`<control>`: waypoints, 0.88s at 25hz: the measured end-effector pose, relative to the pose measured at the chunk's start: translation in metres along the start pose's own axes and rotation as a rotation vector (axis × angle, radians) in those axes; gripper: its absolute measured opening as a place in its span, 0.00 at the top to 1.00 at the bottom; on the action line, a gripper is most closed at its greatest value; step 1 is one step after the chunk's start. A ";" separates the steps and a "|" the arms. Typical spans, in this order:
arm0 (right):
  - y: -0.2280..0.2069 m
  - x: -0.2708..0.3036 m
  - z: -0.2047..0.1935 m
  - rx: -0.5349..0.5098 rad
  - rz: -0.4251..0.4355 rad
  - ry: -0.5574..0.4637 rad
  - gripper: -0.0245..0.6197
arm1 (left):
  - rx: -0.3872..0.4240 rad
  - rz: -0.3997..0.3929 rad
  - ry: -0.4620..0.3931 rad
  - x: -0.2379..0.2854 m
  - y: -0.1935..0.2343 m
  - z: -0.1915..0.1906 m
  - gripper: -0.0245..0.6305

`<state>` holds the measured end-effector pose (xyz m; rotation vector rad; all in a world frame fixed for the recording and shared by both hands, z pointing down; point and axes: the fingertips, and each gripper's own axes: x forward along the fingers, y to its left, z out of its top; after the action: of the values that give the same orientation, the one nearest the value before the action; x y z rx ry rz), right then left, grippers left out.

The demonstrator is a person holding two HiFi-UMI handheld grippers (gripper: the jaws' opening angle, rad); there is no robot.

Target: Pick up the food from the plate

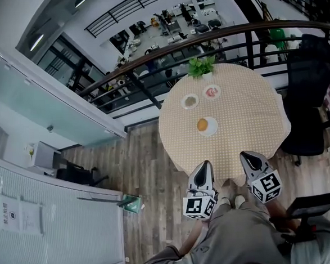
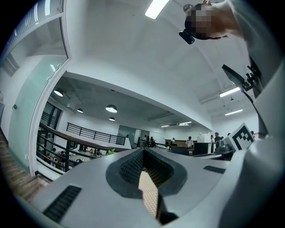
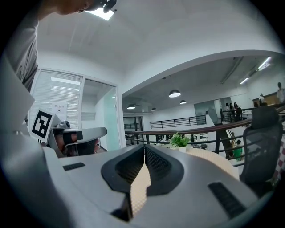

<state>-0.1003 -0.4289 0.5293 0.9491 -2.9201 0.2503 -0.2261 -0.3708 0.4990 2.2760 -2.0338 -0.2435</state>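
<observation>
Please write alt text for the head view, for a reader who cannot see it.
Seen from above, a person holds the left tool and right tool, both closed and empty, by the near edge of a round table. On its beige cloth lie three plates of food and a green plant; a black chair stands at its right.

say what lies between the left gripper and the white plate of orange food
Only bare beige checked tablecloth between left gripper and white plate, in head view.
</observation>
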 end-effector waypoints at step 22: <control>0.034 0.034 -0.006 0.013 -0.031 0.010 0.94 | 0.058 0.019 -0.018 -0.005 0.072 0.020 0.34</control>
<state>-0.1479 -0.4202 0.5339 0.9919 -2.8958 0.2712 -0.3002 -0.3728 0.4914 2.2946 -2.0974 -0.2064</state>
